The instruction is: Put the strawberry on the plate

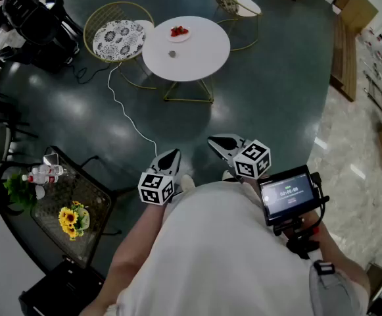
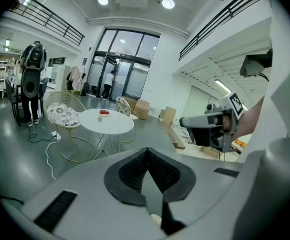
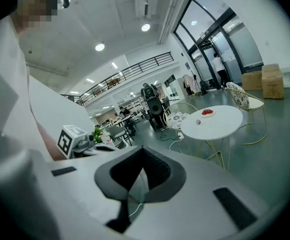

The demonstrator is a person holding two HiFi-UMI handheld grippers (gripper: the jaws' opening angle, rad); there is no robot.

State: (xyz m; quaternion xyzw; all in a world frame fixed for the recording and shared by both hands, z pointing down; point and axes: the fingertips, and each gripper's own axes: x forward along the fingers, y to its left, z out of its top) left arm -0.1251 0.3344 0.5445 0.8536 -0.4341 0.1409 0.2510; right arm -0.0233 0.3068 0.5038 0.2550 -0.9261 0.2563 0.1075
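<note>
L hand-held gripper (image 1: 169, 157) & R hand-held gripper (image 1: 221, 143) sit close in front of the person's body, well apart from the round white counter (image 1: 200, 61). L jaws are closed together w/ nothing btwn them; R jaws likewise closed & empty. The red strawberry (image 1: 179, 30) lies on the small white plate (image 1: 185, 38) near the counter's far edge, w/ a small grey item (image 1: 171, 53) near the plate, too small to ID.

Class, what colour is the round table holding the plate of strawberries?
The table is white; the head view shows it best.
</note>
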